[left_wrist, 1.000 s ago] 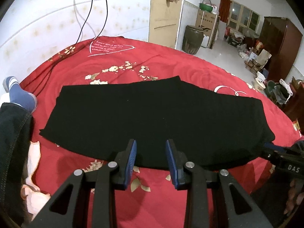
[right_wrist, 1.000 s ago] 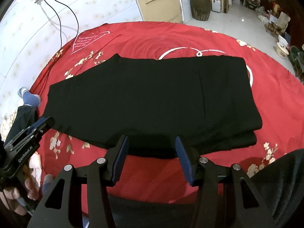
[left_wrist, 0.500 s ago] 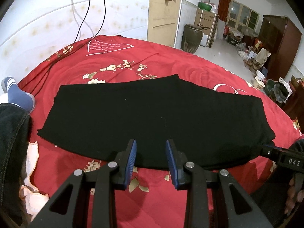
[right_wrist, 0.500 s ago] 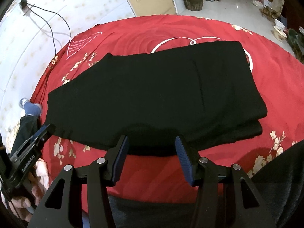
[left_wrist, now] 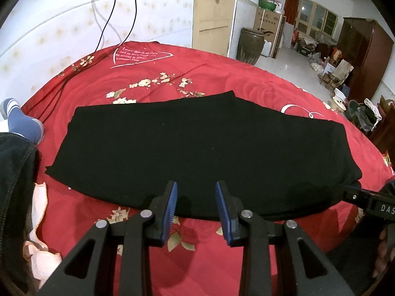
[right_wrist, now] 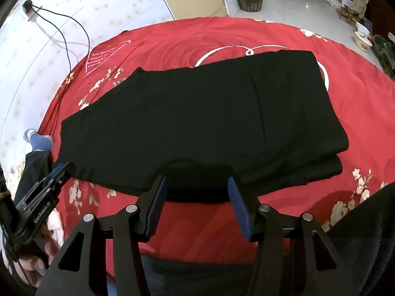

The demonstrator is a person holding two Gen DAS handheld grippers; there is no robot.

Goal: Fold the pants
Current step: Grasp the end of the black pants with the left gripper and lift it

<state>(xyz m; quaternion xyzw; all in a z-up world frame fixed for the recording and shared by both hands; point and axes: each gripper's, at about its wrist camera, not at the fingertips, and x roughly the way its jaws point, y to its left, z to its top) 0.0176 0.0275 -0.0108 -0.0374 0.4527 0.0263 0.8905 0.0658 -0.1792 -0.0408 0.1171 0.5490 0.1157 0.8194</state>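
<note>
Black pants (left_wrist: 197, 153) lie flat on a red bedspread, folded lengthwise into one long band; their right end shows two stacked layers (right_wrist: 321, 167). My left gripper (left_wrist: 196, 188) hovers open over the near edge of the pants, nothing between its blue pads. My right gripper (right_wrist: 197, 183) also stands open above the near edge, further right along the band, with only cloth beneath it. Each gripper appears at the edge of the other's view: the right gripper's body (left_wrist: 370, 202) at the pants' right end, the left gripper's body (right_wrist: 47, 192) at their left end.
The red floral bedspread (left_wrist: 172, 74) covers a bed against a white wall with black cables (left_wrist: 111, 12). A person's socked foot (left_wrist: 22, 123) and dark trouser leg (left_wrist: 14, 185) rest at the left. A brown jar (left_wrist: 250, 45), boxes and a wooden wardrobe (left_wrist: 363, 54) stand beyond the bed.
The right wrist view has tilted a little, so the pants sit more slanted in it. Both grippers stay open over the near edge; the left one has kept still.
</note>
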